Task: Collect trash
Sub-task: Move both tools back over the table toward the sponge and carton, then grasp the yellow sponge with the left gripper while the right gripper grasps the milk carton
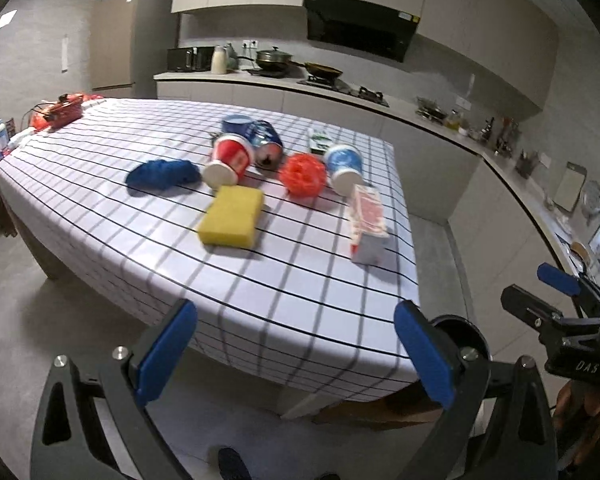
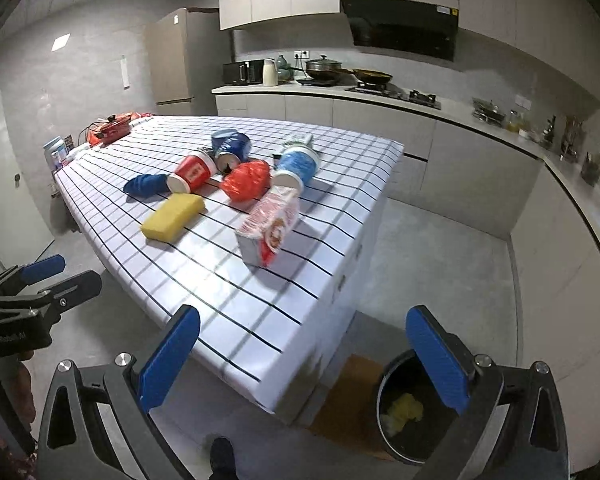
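Observation:
On the checked tablecloth (image 1: pixel 300 304) lie a yellow sponge (image 1: pixel 231 216), a blue cloth (image 1: pixel 162 174), a red cup (image 1: pixel 229 161), a blue can (image 1: pixel 265 144), a red mesh ball (image 1: pixel 302 175), a blue-and-white cup (image 1: pixel 345 168) and a red-and-white carton (image 1: pixel 367 222). The carton (image 2: pixel 269 227) and sponge (image 2: pixel 173 215) also show in the right wrist view. A black bin (image 2: pixel 414 408) with yellow trash inside stands on the floor by the table corner. My left gripper (image 1: pixel 296 356) is open and empty, short of the table edge. My right gripper (image 2: pixel 304 360) is open and empty, above the table corner and bin.
A red pot (image 1: pixel 65 109) sits at the table's far left end. A kitchen counter (image 1: pixel 440 120) with stove, pans and bottles runs along the back and right. Bare floor (image 2: pixel 432 248) lies between table and counter. A brown mat (image 2: pixel 350 392) lies under the bin.

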Demonstrator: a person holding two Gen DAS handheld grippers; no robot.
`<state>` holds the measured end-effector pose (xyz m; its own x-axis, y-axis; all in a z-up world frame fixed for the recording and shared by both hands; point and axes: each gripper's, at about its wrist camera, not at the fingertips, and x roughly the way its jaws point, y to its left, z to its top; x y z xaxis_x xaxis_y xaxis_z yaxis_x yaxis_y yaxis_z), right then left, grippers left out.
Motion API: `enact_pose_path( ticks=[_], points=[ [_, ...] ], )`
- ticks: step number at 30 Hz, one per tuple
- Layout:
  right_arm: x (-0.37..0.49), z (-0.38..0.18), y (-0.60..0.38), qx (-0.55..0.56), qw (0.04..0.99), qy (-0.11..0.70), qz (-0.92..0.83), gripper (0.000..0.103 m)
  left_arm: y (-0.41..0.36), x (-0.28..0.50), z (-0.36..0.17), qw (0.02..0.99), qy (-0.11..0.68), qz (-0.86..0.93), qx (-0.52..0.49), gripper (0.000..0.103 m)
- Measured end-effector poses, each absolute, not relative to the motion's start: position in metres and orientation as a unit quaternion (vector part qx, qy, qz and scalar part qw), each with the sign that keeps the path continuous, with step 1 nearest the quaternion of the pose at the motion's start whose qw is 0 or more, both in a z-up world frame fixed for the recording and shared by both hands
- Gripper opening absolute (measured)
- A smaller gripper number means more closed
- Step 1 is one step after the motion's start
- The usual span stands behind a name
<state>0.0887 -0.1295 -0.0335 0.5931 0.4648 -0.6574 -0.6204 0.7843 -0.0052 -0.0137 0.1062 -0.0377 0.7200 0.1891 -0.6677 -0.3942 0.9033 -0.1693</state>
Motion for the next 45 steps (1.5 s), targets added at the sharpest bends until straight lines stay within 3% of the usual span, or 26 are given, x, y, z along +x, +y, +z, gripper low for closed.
enact_pose_path(
  ticks=[20,24,29,33,43,45],
  points=[
    [0.112,-0.027,-0.055,-0.106,0.886,0.317,0.321,0.103,0.171,0.015,-0.046,0.919,0.320,0.178,-0.149,0.093],
    [0.127,-0.035,-0.041,-0.103,0.884,0.327,0.317,0.096,0.182,0.030,-0.058,0.917,0.326,0.173,-0.153,0.086],
    [0.153,-0.051,-0.021,-0.101,0.881,0.346,0.307,0.092,0.195,0.056,-0.076,0.910,0.348,0.168,-0.151,0.084],
    [0.177,-0.069,-0.006,-0.100,0.876,0.370,0.291,0.083,0.205,0.077,-0.090,0.905,0.361,0.169,-0.149,0.084],
    [0.215,-0.104,0.014,-0.093,0.869,0.407,0.264,0.078,0.218,0.120,-0.124,0.894,0.398,0.158,-0.134,0.079],
    [0.220,-0.111,0.017,-0.092,0.867,0.416,0.260,0.073,0.217,0.122,-0.126,0.894,0.399,0.155,-0.130,0.079]
  ],
)
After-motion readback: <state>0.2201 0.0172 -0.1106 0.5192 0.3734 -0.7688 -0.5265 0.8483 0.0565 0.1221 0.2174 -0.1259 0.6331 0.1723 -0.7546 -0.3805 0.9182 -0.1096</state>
